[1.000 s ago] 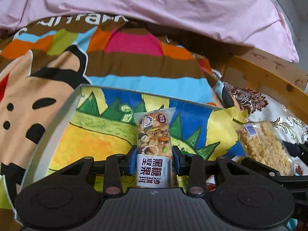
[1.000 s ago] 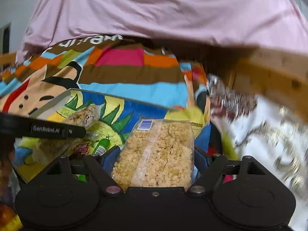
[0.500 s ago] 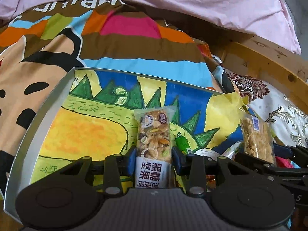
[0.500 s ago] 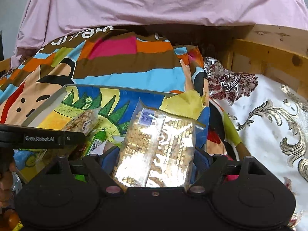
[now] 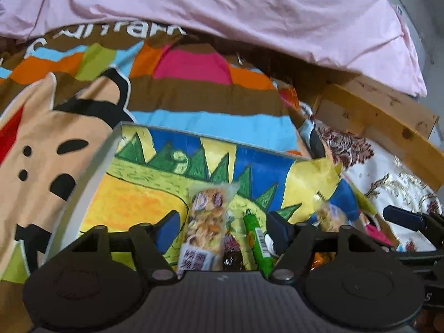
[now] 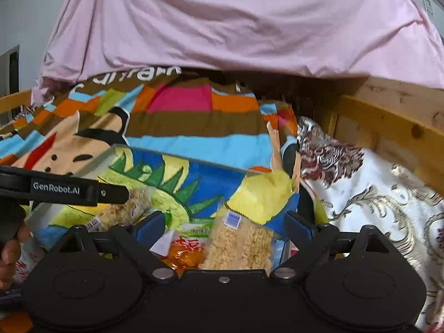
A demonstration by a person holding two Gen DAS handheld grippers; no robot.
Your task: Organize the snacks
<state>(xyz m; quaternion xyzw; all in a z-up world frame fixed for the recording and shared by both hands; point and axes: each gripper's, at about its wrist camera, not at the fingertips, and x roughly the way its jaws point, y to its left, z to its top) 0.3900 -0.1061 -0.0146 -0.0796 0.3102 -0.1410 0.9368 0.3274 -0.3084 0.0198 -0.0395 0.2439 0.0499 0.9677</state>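
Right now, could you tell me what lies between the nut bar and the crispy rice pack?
In the left wrist view, a green stick pack and a dark wrapper lie between the nut bar and the crispy rice pack.

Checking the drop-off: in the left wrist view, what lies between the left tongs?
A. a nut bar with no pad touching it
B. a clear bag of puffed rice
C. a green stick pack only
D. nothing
A: the nut bar lies free between the opening left tongs.
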